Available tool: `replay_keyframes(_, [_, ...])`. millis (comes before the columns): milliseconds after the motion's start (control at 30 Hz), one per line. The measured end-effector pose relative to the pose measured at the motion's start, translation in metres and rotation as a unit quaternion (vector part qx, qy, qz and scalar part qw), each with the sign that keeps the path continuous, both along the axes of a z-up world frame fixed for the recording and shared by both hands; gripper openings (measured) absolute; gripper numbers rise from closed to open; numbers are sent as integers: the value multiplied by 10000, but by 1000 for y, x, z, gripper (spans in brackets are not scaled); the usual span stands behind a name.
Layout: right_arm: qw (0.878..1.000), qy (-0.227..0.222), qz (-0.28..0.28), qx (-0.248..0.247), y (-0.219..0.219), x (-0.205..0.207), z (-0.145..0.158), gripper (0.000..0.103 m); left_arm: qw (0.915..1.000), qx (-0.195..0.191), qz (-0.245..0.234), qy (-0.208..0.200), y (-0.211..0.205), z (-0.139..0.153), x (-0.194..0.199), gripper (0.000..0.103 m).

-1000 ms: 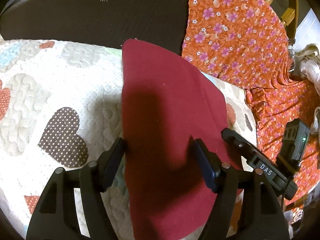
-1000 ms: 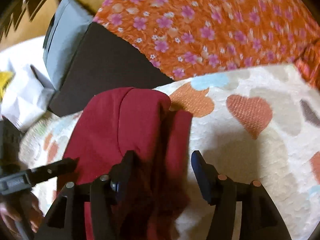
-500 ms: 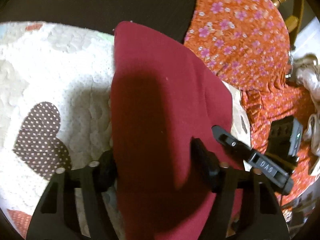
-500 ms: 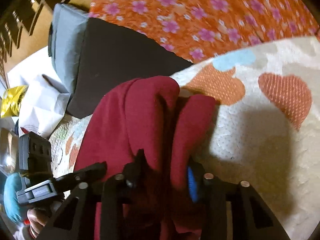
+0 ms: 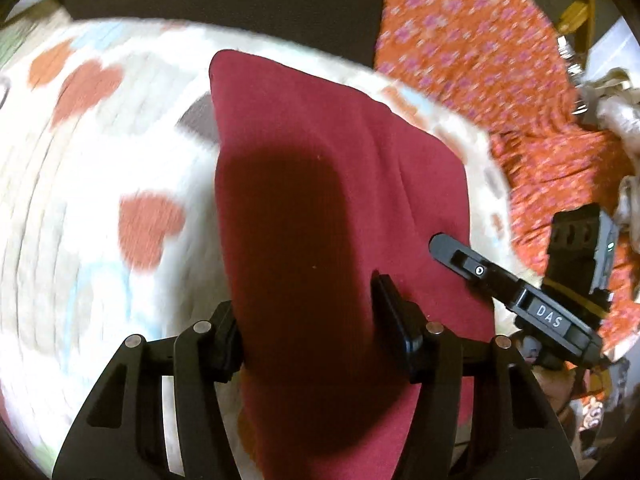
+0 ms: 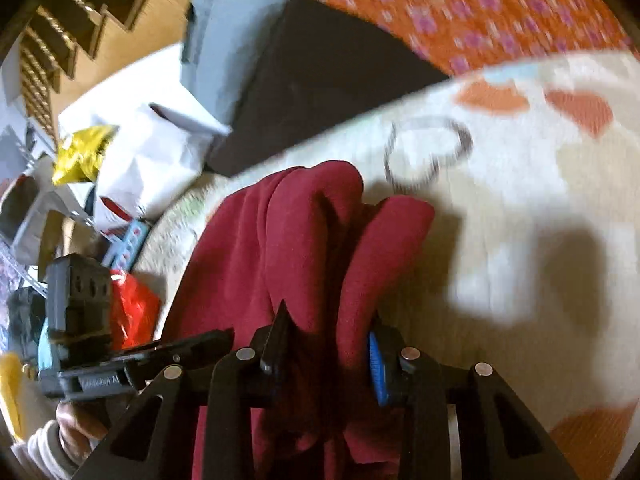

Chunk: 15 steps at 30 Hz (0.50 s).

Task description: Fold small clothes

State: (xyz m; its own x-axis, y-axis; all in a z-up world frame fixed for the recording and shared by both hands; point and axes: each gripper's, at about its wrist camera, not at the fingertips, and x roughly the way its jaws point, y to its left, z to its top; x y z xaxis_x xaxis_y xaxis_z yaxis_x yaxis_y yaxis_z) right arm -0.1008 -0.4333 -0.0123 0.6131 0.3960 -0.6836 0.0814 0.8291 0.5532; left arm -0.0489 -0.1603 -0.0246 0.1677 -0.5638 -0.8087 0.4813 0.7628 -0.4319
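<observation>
**Left wrist and right wrist: both grippers gripping the red cloth**

Left wrist view: the left gripper [image 5: 308,320] has its fingers clamped on the near edge of the red cloth [image 5: 320,184]; the cloth runs forward from the fingers over the heart-patterned quilt [image 5: 100,152], its far end lying on the quilt just short of the orange flowered fabric [image 5: 480,60]; the right gripper's finger [image 5: 480,272] reaches in from the right side, pointing at the cloth's right edge. To fold well, I judge both grips should travel together and level — otherwise the edge skews.

Right wrist view: the right gripper [image 6: 328,344] is pinched on a bunched fold of the same cloth [image 6: 288,232], which humps up ahead of the fingers; the gripper points forward and slightly down over the quilt [image 6: 520,200]; the left gripper [image 6: 140,360] sits close at the left, a hand [image 6: 76,428] beneath it.
</observation>
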Motion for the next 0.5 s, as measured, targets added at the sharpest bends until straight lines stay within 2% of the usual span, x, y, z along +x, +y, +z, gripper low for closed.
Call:
replay_keyframes(67, [9997,127,-97,-207,2,-5,-3,38,9997,253,63,-6,1,-10,-10,58])
replay_keyframes(133, [9989,70,-263,-369,0,-15,13,40,9991,280,117,-290,1,-6,-20,59])
replay_keyframes(233, [9958,-258,-333,-811,4,-26,44,40,9975,395,261,-516,4,-1,-29,61])
replay_keyframes(333, [9926,-631,-49,-1035,21,-29,69,40,9958,461,384,-693,5,-2,-32,63])
replay_keyframes(433, [9880,-659,262,-1372,44,-16,69,36,9936,571,439,-873,4,0,-34,64])
replay_keyframes(500, [9863,-567,272,-1526,50,-11,60,36,9902,675,469,-1132,6,7,-37,64])
